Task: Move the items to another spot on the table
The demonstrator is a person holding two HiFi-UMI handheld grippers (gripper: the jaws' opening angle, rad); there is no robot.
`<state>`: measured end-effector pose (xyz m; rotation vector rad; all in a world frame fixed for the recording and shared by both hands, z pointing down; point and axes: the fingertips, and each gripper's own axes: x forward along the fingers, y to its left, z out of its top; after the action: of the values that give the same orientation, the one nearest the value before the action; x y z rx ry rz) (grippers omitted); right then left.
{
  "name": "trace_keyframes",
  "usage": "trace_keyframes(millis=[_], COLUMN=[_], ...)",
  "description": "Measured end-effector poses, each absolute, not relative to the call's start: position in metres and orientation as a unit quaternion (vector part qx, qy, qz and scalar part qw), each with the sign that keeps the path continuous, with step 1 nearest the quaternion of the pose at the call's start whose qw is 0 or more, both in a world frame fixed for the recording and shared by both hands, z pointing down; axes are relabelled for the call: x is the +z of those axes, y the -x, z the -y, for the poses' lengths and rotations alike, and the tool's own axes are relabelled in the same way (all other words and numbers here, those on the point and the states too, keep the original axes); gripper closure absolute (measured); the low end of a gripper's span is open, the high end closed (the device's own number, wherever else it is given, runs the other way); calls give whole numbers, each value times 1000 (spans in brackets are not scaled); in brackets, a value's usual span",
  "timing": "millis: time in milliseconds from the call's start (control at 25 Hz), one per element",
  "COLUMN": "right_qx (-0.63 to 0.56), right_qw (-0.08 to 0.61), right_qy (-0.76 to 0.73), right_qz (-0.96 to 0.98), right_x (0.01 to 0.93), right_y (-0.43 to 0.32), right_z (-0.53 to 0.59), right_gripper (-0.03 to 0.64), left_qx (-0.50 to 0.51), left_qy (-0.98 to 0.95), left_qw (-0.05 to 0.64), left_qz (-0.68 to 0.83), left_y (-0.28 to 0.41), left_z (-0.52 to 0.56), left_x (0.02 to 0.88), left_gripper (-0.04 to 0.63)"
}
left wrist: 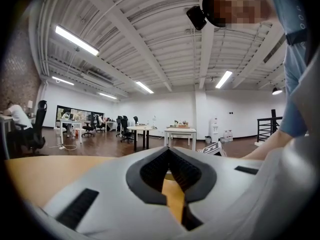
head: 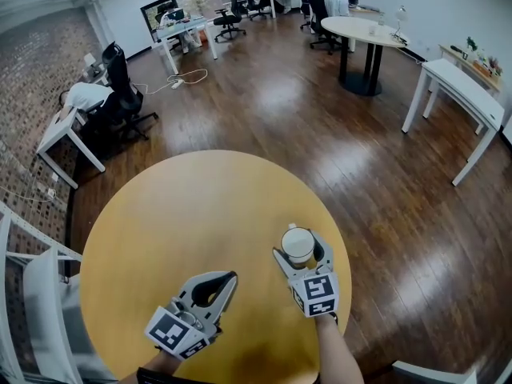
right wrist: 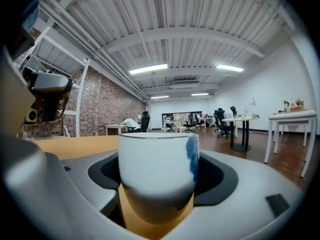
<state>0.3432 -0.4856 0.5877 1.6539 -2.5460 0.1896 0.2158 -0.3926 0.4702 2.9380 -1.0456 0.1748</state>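
A white cup (head: 298,245) with a blue mark on its side (right wrist: 156,170) sits between the jaws of my right gripper (head: 302,251), which is shut on it near the right edge of the round yellow table (head: 184,214). In the right gripper view the cup fills the space between both fingers of that gripper (right wrist: 157,165). My left gripper (head: 230,278) lies low over the table near its front edge, left of the cup. Its jaws meet at the tips (left wrist: 168,152), and nothing is between them; only the tabletop (left wrist: 60,169) shows through the gap.
The table's right rim (head: 342,246) runs close beside the cup, with dark wood floor (head: 400,238) beyond it. A white frame (head: 32,294) stands against the table's left side. White desks (head: 456,90) and another round table (head: 370,32) stand far off.
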Motion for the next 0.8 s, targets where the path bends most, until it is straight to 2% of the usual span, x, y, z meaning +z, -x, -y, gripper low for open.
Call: trace_keyframes(millis=[800], right_qx=[104], right_qw=[71], right_qy=[-555], right_qz=[822], right_x=[622], right_y=[-350], right_z=[494], right_gripper=[229], left_qx=[56], left_qy=[-944], left_qw=[14], left_qz=[325], left_y=[-230], left_z=[393], left_x=[479], left_gripper=[584])
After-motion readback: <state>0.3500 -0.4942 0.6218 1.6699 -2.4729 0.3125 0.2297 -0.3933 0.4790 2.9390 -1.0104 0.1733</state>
